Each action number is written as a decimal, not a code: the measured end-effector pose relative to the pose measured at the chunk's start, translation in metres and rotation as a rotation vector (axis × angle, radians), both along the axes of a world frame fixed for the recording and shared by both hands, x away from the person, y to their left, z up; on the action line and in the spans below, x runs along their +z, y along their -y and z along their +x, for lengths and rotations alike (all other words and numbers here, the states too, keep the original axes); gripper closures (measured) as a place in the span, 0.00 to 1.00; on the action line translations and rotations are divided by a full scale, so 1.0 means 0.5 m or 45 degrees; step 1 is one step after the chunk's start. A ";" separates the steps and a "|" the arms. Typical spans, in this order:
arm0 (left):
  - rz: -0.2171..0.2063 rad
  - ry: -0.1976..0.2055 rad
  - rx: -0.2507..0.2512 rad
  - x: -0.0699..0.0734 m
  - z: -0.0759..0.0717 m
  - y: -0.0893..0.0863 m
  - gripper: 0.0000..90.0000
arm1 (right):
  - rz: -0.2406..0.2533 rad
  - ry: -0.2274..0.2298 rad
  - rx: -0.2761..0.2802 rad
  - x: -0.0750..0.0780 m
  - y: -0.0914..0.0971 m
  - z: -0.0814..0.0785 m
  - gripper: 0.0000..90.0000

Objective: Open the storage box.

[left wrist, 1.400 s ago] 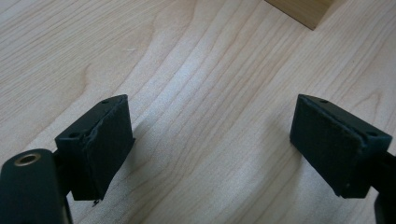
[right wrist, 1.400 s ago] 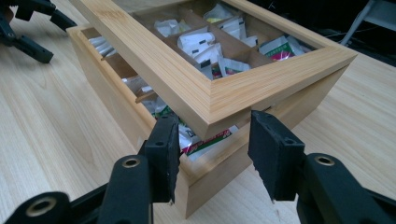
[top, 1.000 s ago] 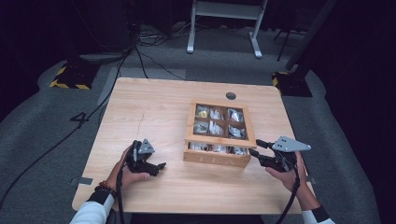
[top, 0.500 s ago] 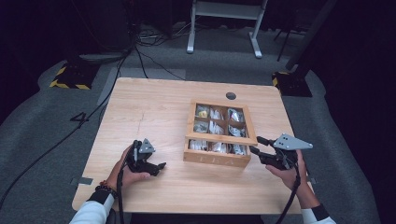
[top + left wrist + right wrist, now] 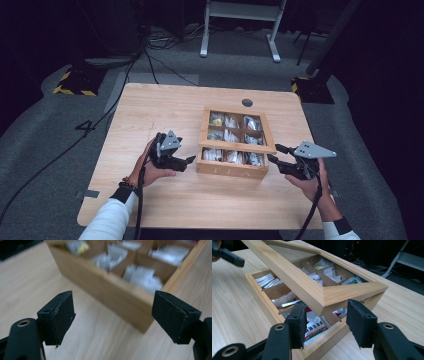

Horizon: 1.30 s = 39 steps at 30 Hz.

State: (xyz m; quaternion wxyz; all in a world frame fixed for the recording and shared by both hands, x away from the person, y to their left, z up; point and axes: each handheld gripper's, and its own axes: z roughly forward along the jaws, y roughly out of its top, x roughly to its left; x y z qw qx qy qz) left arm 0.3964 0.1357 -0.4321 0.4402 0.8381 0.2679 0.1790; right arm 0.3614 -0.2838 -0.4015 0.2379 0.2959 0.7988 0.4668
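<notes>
A wooden compartment box of packets sat mid-table, its glazed lid partly raised. The right gripper straddled the lid's corner, pads seemingly not pressing. The left gripper, jaws apart and just narrowing on nothing, hovered beside the box. Opening looked barely begun.

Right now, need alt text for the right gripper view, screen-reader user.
A wooden compartment box of packets sits on a light wood table, its glass-paned lid raised at a slant. The right gripper points its two black jaws at the lid's near corner, one on each side of it; whether they touch it is unclear. The left gripper shows at top left.
</notes>
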 end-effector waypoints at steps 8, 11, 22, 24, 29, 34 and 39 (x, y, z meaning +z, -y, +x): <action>-0.051 0.091 -0.038 0.040 0.020 0.036 0.23 | 0.002 0.005 -0.001 0.005 -0.001 0.004 0.56; -0.044 0.123 -0.060 0.047 0.028 0.055 0.23 | 0.005 0.004 -0.006 0.006 -0.002 0.006 0.56; -0.006 0.199 -0.100 0.064 0.040 0.073 0.32 | 0.033 0.025 -0.020 0.018 -0.002 0.011 0.57; -0.005 0.216 -0.096 0.067 0.043 0.073 0.33 | 0.045 0.031 -0.022 0.022 -0.001 0.012 0.57; -0.038 0.218 -0.095 0.075 0.058 0.073 0.40 | 0.087 0.040 -0.047 0.032 0.003 0.020 0.55; -0.034 0.243 -0.085 0.083 0.064 0.076 0.43 | 0.110 0.041 -0.067 0.039 0.007 0.025 0.54; -0.049 0.251 -0.092 0.100 0.074 0.077 0.46 | 0.117 0.036 -0.080 0.043 0.012 0.029 0.48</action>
